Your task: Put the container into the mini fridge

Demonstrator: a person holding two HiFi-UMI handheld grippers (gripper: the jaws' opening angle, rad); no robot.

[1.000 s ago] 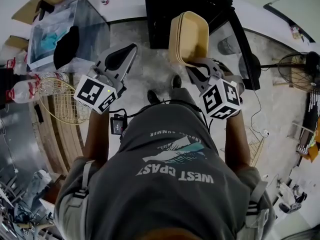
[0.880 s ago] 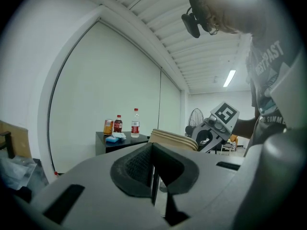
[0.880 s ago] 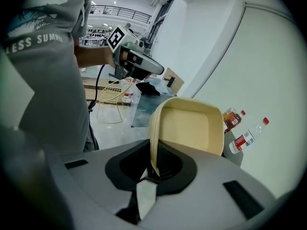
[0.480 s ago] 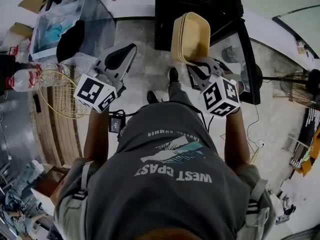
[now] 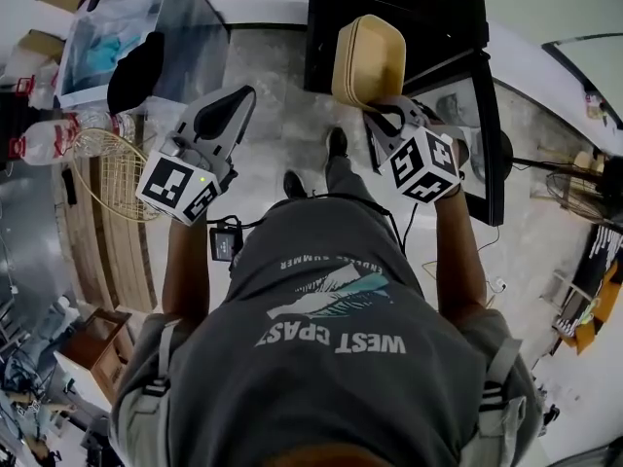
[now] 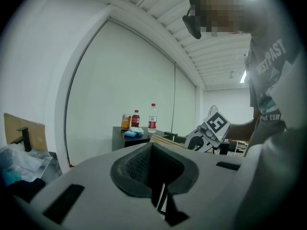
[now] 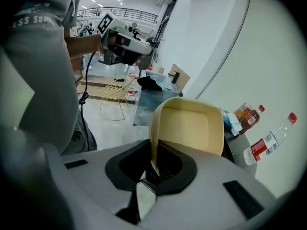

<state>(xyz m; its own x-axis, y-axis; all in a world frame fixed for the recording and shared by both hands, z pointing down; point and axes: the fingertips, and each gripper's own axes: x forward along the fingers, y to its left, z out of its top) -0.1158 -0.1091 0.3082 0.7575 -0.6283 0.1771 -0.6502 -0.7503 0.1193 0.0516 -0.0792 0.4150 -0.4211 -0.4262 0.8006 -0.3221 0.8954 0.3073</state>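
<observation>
The tan container (image 5: pixel 368 58) is a shallow rectangular tub, held upright on its edge. My right gripper (image 5: pixel 378 117) is shut on its lower wall; in the right gripper view the container (image 7: pixel 189 126) rises from between the jaws of the right gripper (image 7: pixel 156 164). It hangs in front of the black mini fridge (image 5: pixel 389 13), whose door (image 5: pixel 477 134) stands open to the right. My left gripper (image 5: pixel 219 115) is to the left, shut with nothing in it, apart from the container. The left gripper view shows the left gripper (image 6: pixel 153 169) pointing at the fridge (image 6: pixel 127 140).
Bottles (image 6: pixel 152 119) and a can stand on top of the fridge. To the left are a gold wire basket (image 5: pixel 107 173), a plastic bottle (image 5: pixel 39 149), a glass-sided case (image 5: pixel 127 37) and wooden slats (image 5: pixel 117 251). A fan (image 5: pixel 574 183) stands at the right.
My right gripper has carried the container forward and down toward the fridge. The left gripper has drifted a little left and forward, still shut.
</observation>
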